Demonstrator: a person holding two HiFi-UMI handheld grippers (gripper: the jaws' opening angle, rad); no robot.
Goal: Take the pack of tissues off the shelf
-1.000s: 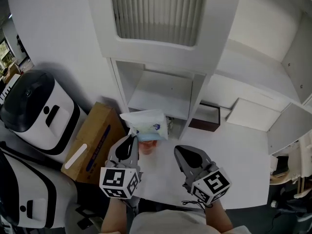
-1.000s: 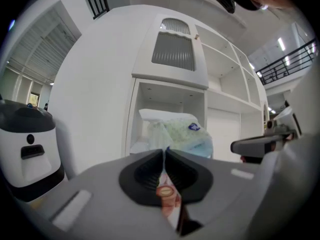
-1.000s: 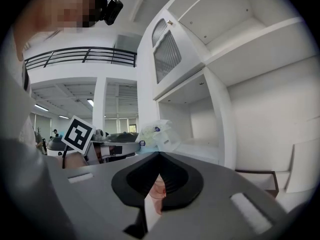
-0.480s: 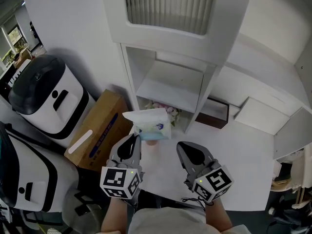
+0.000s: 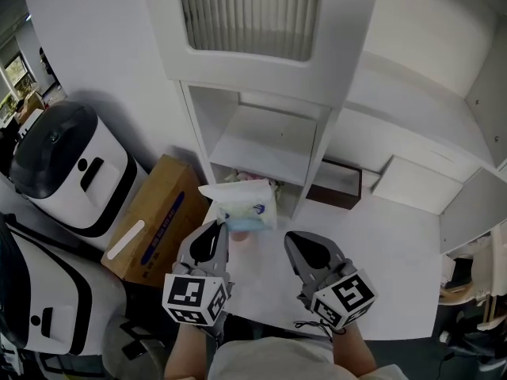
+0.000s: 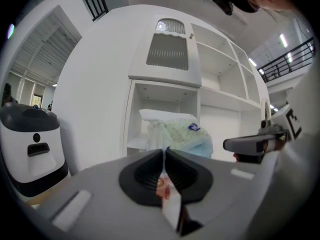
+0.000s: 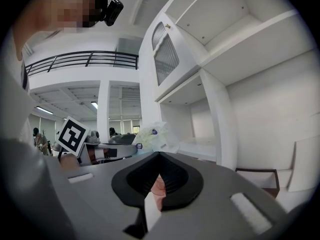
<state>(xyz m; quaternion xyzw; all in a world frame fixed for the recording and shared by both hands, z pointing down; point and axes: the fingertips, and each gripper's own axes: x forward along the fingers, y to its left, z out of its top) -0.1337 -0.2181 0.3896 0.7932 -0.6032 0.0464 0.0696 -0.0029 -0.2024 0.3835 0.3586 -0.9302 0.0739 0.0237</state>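
Observation:
The pack of tissues (image 5: 242, 206), a soft pale green and blue packet with a white flap, hangs in the air in front of the white shelf unit (image 5: 261, 145), clear of its compartments. My left gripper (image 5: 219, 228) is shut on the pack's lower edge; in the left gripper view the pack (image 6: 177, 134) rises just beyond the closed jaw tips (image 6: 164, 151). My right gripper (image 5: 295, 240) sits beside it to the right, shut, with nothing held. From the right gripper view the pack (image 7: 152, 135) shows to the left past the closed jaws (image 7: 159, 155).
A white table (image 5: 388, 267) lies under both grippers. A cardboard box (image 5: 150, 224) and a white-and-black appliance (image 5: 67, 165) stand at the left. A dark brown box (image 5: 334, 184) sits by the shelf's base. Something floral (image 5: 253, 179) fills the shelf's lowest opening.
The pack stays pinched in my left gripper just in front of the shelf. Both grippers have barely shifted; only the head view has swayed a little.

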